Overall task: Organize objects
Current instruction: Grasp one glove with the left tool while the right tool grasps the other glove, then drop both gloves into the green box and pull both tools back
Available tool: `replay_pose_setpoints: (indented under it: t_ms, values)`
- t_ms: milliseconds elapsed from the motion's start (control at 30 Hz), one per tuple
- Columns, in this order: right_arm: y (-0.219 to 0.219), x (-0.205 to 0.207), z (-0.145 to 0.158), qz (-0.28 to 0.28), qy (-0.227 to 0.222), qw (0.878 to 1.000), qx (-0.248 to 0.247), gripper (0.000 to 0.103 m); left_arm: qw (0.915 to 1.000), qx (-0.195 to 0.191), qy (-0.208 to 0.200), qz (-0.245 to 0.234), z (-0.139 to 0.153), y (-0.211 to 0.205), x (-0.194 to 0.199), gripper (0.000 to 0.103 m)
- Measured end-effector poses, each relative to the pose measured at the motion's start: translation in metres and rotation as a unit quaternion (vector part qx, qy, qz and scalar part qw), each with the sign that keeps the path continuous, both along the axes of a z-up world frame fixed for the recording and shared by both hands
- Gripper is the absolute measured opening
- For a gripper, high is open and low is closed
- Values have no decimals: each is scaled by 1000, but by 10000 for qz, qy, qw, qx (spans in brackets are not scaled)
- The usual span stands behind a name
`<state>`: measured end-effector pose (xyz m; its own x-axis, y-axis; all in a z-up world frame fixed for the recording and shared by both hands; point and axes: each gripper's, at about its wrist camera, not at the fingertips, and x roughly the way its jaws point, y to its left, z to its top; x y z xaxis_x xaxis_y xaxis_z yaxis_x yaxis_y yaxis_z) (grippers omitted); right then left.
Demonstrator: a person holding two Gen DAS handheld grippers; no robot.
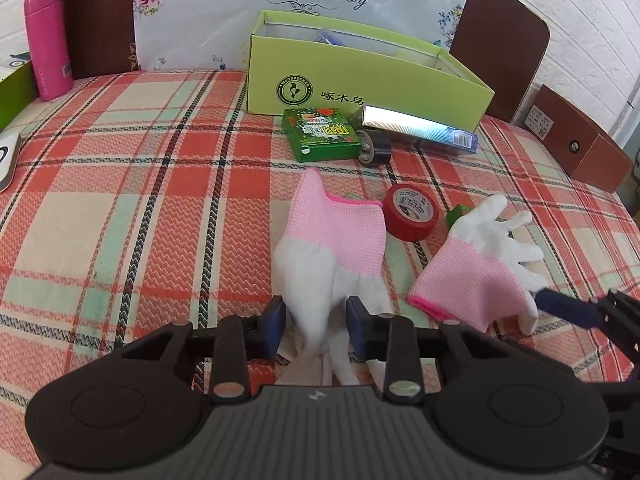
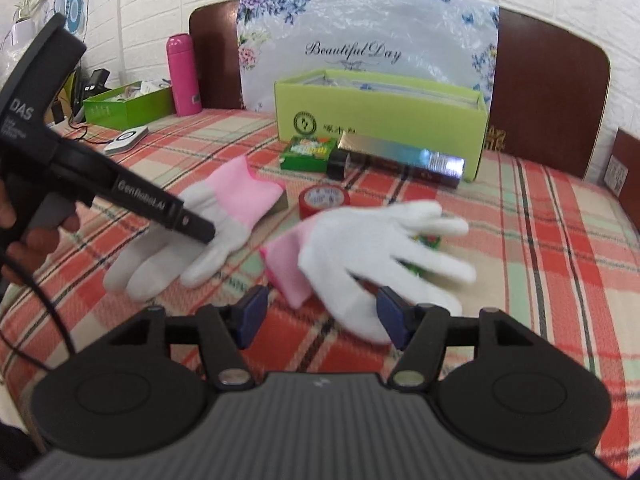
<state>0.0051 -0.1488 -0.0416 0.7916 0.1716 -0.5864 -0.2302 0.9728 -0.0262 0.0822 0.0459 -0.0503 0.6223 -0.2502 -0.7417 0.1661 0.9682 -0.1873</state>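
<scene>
Left wrist view shows the left tool (image 1: pixel 316 330) half-open around one glove's (image 1: pixel 332 248) fingers, right tool (image 2: pixel 320 316) open by the other glove (image 2: pixel 376 248); closing comes next, I judge.

Bedcover (image 1: pixel 120 200): red/cream/mint plaid, black lines. 2 gloves (image 1: pixel 332 248) (image 1: pixel 480 264): white fingers, pink cuffs. Tape roll (image 1: pixel 410 216): red. Far box (image 1: pixel 360 76): lime green, dark green round logo. Small box (image 1: pixel 322 134): green, red print. Long box (image 1: pixel 420 130): silver-blue foil. Bottle (image 1: pixel 46 40) far left: hot pink. Headboard (image 1: pixel 500 40): dark brown.
</scene>
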Motion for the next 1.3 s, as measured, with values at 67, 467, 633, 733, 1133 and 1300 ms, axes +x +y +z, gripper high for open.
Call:
replay_pose_setpoints:
  t_ms: [67, 467, 633, 733, 1133, 1300]
  values:
    - [2, 7, 0, -67, -90, 9999, -21, 60, 10000, -4, 19, -60, 0, -2, 0, 34]
    - [-8, 10, 8, -100, 85, 9993, 355, 9, 9992, -310, -31, -249, 12, -5, -2, 6]
    - [-25, 9, 47, -111, -383, 9974, 592, 8, 9965, -470, -524, -449, 46, -13, -1, 6]
    - [-32, 15, 67, -118, -646, 9960, 614, 8, 9937, -499, -840, -553, 69, -20, 5, 6]
    - [-44, 72, 125, -135, -1655, 9861, 112, 8, 9804, -597, -1765, -645, 145, -38, 57, 6]
    - [-37, 108, 129, -175, -1917, 9806, -359, 8, 9789, -737, -1823, -555, 158, -42, 96, 6]
